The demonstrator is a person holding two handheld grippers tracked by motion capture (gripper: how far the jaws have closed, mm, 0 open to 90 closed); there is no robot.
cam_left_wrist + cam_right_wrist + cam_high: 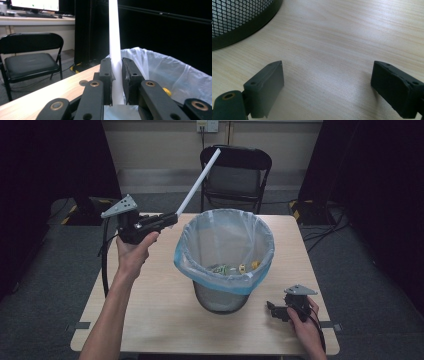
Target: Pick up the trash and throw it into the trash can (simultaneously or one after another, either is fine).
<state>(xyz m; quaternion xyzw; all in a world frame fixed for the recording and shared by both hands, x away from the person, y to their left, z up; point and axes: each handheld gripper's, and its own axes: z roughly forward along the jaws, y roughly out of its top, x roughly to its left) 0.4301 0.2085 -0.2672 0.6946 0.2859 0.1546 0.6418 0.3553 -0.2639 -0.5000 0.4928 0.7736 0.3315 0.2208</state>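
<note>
A lab-like recording room — black curtains (55, 165) hang at nine and three o'clock around a lone wooden table (150, 310), a folding chair (235, 172) stands at twelve, cables (325, 227) trail over grey carpet, and a monitor desk (32, 18) sits behind.

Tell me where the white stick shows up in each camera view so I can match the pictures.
High view: the white stick runs from the left claw up and right, toward the chair.
Left gripper view: it stands at centre, clamped between the two jaws and running off the top edge.
Right gripper view: the stick is not in it.
Shared landmark: the bin, as lined rim or black mesh wall.
</note>
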